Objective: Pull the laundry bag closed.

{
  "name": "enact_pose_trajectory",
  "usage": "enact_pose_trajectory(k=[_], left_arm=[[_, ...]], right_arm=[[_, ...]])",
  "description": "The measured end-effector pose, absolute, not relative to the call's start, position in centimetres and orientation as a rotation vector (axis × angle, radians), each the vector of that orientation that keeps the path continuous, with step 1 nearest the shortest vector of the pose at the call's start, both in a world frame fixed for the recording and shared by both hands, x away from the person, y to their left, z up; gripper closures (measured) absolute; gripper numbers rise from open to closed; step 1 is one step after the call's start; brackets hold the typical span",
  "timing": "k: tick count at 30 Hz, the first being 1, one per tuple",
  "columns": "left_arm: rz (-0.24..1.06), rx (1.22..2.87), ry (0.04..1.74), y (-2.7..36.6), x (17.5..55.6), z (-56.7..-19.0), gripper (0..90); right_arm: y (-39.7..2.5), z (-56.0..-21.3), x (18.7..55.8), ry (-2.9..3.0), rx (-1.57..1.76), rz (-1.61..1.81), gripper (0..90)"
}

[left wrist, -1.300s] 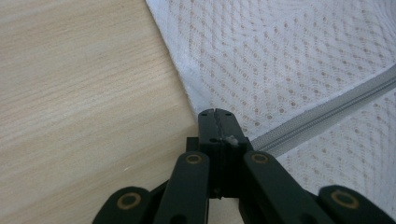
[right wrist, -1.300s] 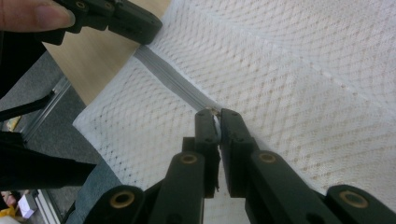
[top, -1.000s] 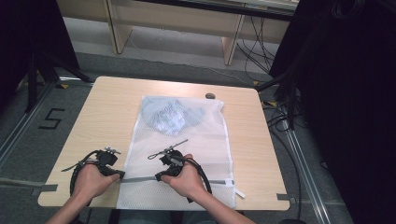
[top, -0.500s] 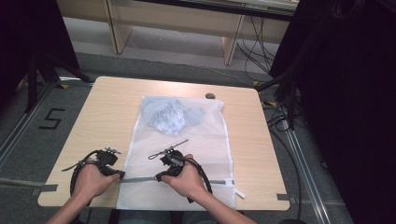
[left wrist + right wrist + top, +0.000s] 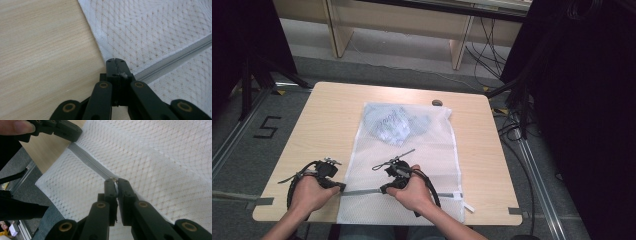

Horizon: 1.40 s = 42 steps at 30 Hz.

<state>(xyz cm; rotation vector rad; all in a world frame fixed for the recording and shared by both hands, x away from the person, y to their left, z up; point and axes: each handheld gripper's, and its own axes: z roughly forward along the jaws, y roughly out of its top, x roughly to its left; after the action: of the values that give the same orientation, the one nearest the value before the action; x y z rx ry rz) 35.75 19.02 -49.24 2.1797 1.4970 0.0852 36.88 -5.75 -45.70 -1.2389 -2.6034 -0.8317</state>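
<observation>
A white mesh laundry bag (image 5: 412, 160) lies flat on the wooden table (image 5: 327, 115), with pale blue clothing (image 5: 394, 125) inside its far end. A grey zipper (image 5: 362, 191) runs across the near end. My left gripper (image 5: 341, 187) is shut on the bag's left edge where the zipper (image 5: 175, 60) ends, its jaws (image 5: 115, 61) pressed together. My right gripper (image 5: 383, 189) is shut on the zipper pull (image 5: 114, 180), a little to the right along the zipper (image 5: 87, 160). In the right gripper view the left gripper (image 5: 72, 133) pinches the zipper's end at the top left.
A small dark object (image 5: 437, 103) lies near the table's far edge, beside the bag's corner. A white tag (image 5: 468, 207) sticks out at the bag's near right. The bag's near end hangs over the table's front edge. Bare wood lies left and right of the bag.
</observation>
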Motion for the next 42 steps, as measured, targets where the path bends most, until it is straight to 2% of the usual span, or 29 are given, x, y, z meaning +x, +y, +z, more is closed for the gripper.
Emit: enact_pose_trajectory(k=[42], left_arm=[[0.084,2.19,1.483,19.1,35.8,-49.2,89.9]], right_arm=[[-7.5,-45.5,37.0,-2.597,-1.287,-0.819,87.1]])
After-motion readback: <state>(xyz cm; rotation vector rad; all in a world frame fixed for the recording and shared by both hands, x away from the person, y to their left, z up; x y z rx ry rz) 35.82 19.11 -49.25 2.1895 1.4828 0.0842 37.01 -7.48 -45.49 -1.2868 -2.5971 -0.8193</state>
